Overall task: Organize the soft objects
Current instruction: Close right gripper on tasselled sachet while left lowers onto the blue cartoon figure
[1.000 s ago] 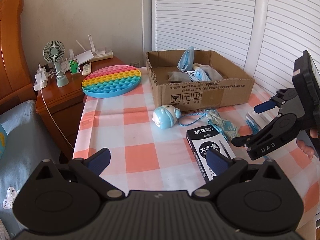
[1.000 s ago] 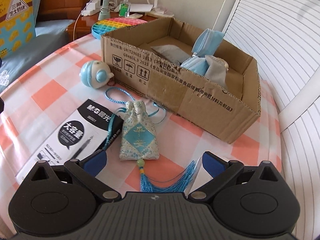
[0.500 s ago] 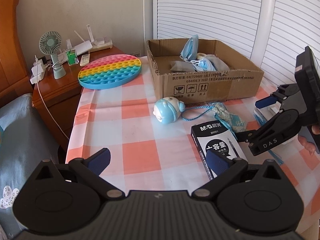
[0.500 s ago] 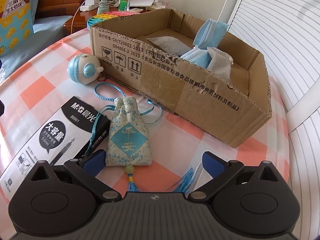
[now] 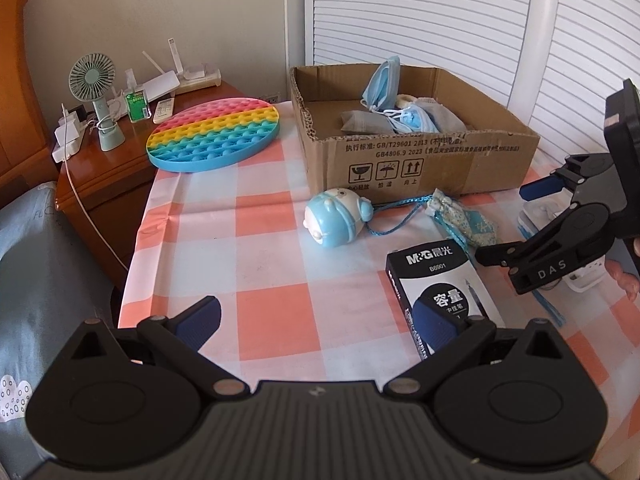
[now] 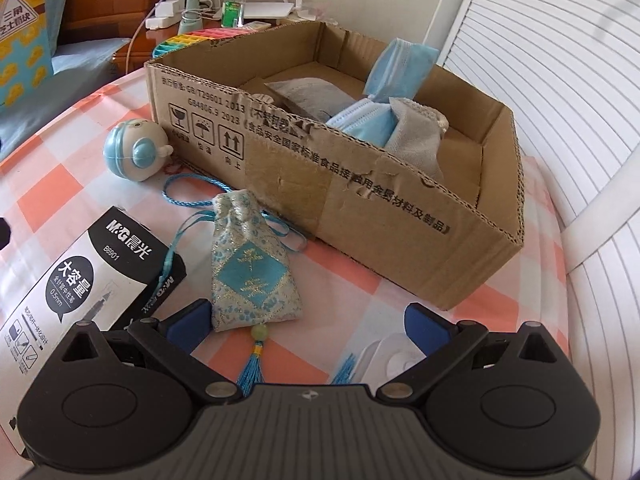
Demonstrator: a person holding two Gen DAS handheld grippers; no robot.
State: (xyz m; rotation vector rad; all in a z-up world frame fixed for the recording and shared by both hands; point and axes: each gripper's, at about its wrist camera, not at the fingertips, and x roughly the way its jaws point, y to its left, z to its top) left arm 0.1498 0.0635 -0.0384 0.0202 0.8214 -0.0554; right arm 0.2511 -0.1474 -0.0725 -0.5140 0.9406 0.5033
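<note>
On checkered cloth point(image 5: 276, 332), front of box point(image 6: 392, 236): sachet point(image 6: 253, 272) lies flat, blue w/ diamond patch, cord looped toward box, bead + tassel point(image 6: 252, 368) at its near end. R gripper point(image 6: 308, 324) low over it, jaws wide apart, nothing held; L-side pad point(image 6: 190, 320) just beside sachet's lower corner, contact can't tell; other pad point(image 6: 426, 328) over a white plastic item point(image 6: 384, 356). In L view the R gripper point(image 5: 516, 224) comes in from the right edge, tips either side of sachet point(image 5: 464, 222).

L gripper point(image 5: 320, 322) hovers above cloth, nearer table edge, jaws wide apart, empty. Its R-side pad point(image 5: 434, 326) overlaps pen box point(image 5: 436, 284) in view; touching or not, can't tell. Pen box black/white, just beside sachet; sachet's thin cord drapes over its corner in R view.

Box is open-top cardboard, holds blue masks point(image 6: 396, 92) and grey cloth pieces point(image 6: 416, 136); one mask stands up against far wall.

Blue round toy point(image 5: 336, 220) on cloth, near box's front wall, L of sachet, apart from it. Rainbow pop mat point(image 5: 214, 134) at far L corner of the table, overhanging toward nightstand point(image 5: 108, 176). Nightstand has small fan point(image 5: 96, 100), router point(image 5: 162, 84), green bottle point(image 5: 136, 102), chargers. Louvered doors point(image 5: 420, 12) behind box.
</note>
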